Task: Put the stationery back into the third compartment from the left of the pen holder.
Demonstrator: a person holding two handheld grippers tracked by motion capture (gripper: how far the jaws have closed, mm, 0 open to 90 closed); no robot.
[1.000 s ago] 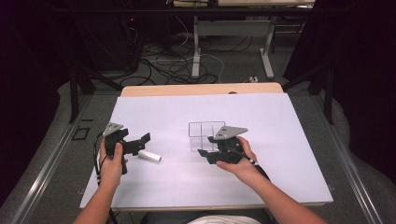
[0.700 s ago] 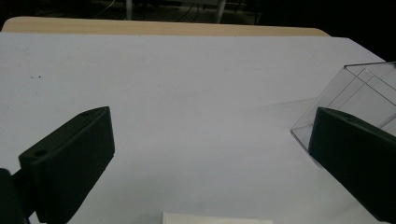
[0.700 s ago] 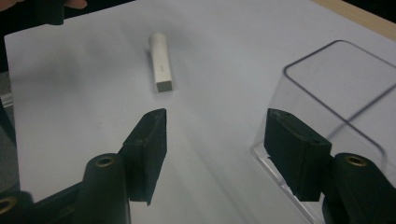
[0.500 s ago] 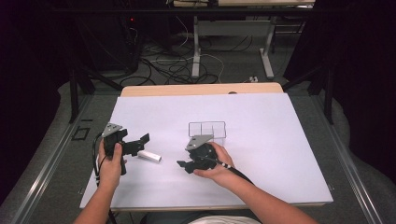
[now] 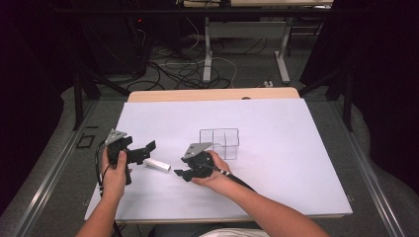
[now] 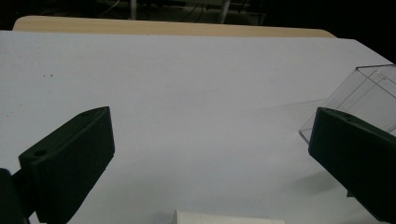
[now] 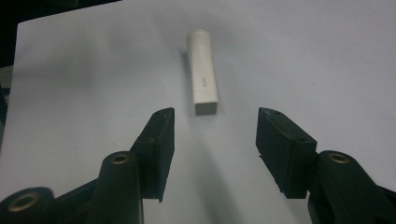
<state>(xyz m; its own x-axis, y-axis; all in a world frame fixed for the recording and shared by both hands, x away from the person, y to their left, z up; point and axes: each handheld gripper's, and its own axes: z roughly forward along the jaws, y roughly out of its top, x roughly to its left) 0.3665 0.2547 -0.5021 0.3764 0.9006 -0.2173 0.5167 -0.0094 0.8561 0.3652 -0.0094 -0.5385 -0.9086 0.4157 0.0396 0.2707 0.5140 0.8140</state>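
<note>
At the table's left side, left gripper [image 5: 146, 150] rests, jaws wide and empty, white tube [image 5: 157, 164] just beside its tips; right gripper [image 5: 182, 174], jaws partly apart and just closing, empty, faces tube; clear box [image 5: 220, 143] behind it

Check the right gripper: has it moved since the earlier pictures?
Yes. The right gripper has left the clear plastic box and crossed the table towards the white tube; its jaws have just been closing, nothing between them.

tube [image 5: 157, 164] on table [image 5: 276, 123], box [image 5: 219, 142] likely behind
</note>
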